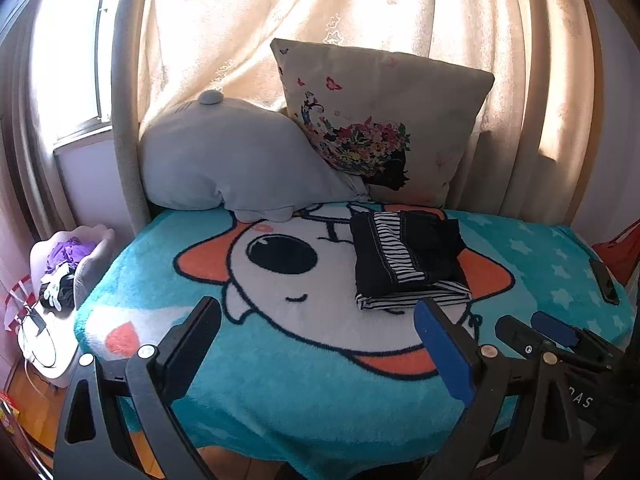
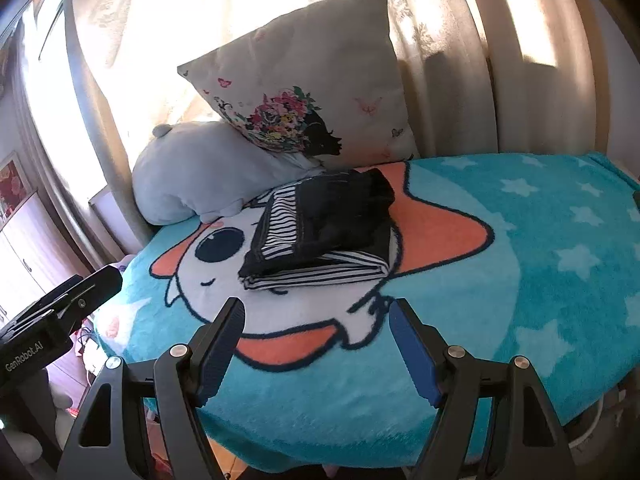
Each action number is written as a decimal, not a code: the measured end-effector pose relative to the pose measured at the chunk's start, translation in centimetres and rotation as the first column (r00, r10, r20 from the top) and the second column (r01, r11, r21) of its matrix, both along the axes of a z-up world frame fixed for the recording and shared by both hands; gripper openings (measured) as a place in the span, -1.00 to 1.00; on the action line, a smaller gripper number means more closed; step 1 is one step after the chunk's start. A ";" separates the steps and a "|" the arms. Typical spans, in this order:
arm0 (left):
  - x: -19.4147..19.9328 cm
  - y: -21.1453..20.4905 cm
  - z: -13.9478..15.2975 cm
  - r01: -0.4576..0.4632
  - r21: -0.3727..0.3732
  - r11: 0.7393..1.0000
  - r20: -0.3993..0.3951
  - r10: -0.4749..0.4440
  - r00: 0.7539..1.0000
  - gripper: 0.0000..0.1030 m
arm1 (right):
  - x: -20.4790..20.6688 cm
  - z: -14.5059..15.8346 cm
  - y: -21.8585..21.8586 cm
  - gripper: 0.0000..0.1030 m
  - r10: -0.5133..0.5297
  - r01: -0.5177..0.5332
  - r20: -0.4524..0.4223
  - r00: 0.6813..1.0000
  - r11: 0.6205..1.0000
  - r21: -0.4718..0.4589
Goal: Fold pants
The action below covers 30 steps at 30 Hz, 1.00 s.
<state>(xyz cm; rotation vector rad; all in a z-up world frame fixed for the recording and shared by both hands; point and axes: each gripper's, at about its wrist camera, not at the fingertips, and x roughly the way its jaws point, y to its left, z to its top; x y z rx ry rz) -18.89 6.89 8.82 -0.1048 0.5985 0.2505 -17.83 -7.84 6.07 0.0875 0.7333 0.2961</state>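
Observation:
The dark pants [image 1: 412, 256] with black-and-white striped trim lie folded in a compact stack on the turquoise cartoon blanket [image 1: 280, 380]; they also show in the right wrist view [image 2: 320, 228]. My left gripper [image 1: 318, 312] is open and empty, held above the blanket's near edge, short of the pants. My right gripper [image 2: 316, 312] is open and empty, just in front of the pants, not touching. The right gripper also shows at the right of the left wrist view [image 1: 536, 326], and the left gripper at the left of the right wrist view [image 2: 86, 284].
A grey plush pillow [image 1: 240, 164] and a floral cushion [image 1: 384, 120] lean against the curtain [image 1: 280, 20] behind the pants. A basket with clothes [image 1: 68, 264] stands left of the bed. A dark phone-like object [image 1: 604, 280] lies at the blanket's right edge.

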 end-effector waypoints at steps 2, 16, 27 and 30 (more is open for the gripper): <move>-0.3 0.2 0.2 0.000 0.002 1.000 0.002 0.000 1.000 0.88 | -0.5 0.1 0.3 0.53 0.004 -0.004 0.001 1.000 1.000 0.002; 1.2 1.4 6.8 0.020 0.088 0.996 0.112 -0.030 0.993 1.00 | 1.4 5.3 -3.8 0.56 -0.029 0.030 0.068 0.997 1.000 -0.008; 16.6 6.1 5.3 0.203 -0.153 0.967 -0.071 -0.215 0.974 1.00 | 14.5 4.8 -5.3 0.66 0.029 -0.028 -0.082 0.996 1.000 0.009; 19.6 6.8 0.7 0.203 -0.341 0.918 -0.119 -0.256 0.959 0.96 | 18.0 0.3 -5.5 0.66 0.061 -0.028 -0.199 0.978 0.986 0.167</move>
